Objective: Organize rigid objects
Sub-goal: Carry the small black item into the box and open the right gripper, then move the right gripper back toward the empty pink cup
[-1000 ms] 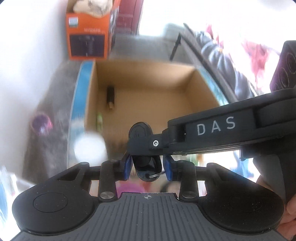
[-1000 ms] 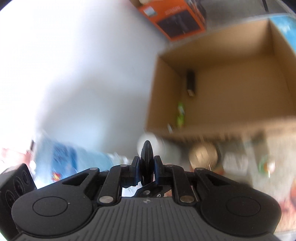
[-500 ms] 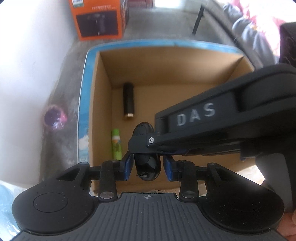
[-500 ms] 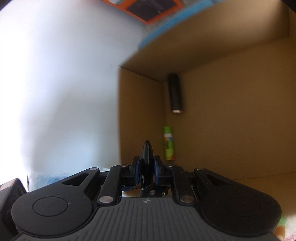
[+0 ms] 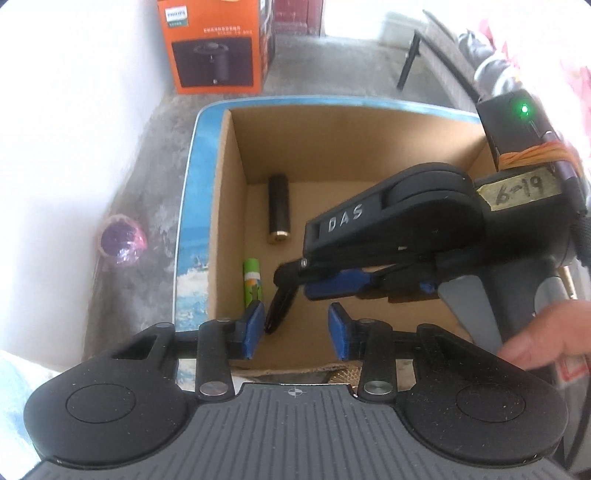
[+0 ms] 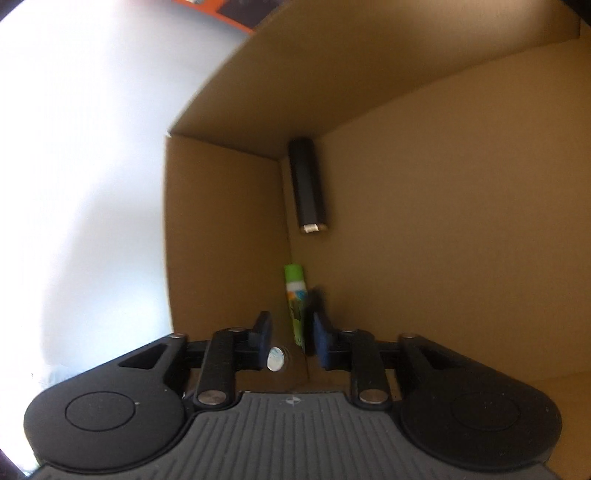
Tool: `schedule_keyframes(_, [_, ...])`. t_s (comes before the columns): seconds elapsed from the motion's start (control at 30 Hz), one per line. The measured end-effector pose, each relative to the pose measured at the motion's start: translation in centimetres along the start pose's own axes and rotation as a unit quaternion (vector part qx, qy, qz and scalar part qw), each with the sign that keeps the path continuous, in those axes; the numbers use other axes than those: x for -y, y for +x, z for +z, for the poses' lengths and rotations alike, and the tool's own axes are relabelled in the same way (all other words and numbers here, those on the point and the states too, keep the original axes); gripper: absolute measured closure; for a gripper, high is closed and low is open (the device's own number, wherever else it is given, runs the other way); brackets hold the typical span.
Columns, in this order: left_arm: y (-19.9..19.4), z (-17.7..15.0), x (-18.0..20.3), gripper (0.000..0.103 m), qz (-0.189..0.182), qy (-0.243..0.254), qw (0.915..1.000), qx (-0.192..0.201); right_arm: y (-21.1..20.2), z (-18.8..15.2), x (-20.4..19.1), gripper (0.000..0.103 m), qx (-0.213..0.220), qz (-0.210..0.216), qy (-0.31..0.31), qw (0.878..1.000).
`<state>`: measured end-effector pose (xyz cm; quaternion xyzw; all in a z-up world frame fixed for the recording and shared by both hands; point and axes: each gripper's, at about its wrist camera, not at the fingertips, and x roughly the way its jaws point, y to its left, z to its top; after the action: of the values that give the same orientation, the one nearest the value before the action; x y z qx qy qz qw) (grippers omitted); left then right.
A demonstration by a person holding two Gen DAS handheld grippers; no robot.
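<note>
Setting: home, likely a plain utility or entry corner; bare grey concrete floor (image 5: 155,155) meeting a white plastered wall (image 5: 74,110); open cardboard box (image 5: 229,206) on the floor; orange appliance carton (image 5: 216,48) standing against the wall; crumpled pink-purple wrapper (image 5: 122,240) lying at the wall's foot; dark metal furniture leg (image 5: 406,61) and patterned fabric (image 5: 491,66) at upper right, blurred; daylight from a doorway (image 5: 351,18) at the far end; no shelving or machinery in view.
</note>
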<state>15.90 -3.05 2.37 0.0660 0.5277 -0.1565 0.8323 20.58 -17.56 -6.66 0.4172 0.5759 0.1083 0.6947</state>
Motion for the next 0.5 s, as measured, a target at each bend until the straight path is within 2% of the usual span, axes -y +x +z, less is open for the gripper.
schedule_keyframes(0.03, [-0.3, -0.1, 0.1, 0.065, -0.002, -0.001, 1.0, 0.005, -0.4, -0.1, 0.0, 0.055, 0.008, -0.001, -0.003, 1.0])
schedule_keyframes(0.07, [-0.7, -0.3, 0.2, 0.065, -0.004, -0.002, 0.9999, 0.01, -1.0, -0.2, -0.1, 0.051, 0.018, -0.001, -0.006, 1.0])
schedule_keyframes(0.27, [-2.3, -1.5, 0.4, 0.065, -0.028, -0.003, 0.999, 0.034, -4.8, -1.9, -0.4, 0.051, 0.06, 0.019, -0.028, 0.998])
schedule_keyframes(0.5, [-4.7, -3.4, 0.7, 0.063, -0.059, -0.004, 0.9967, 0.056, -11.1, -6.3, 0.1, 0.051, 0.11, 0.049, -0.036, 0.992])
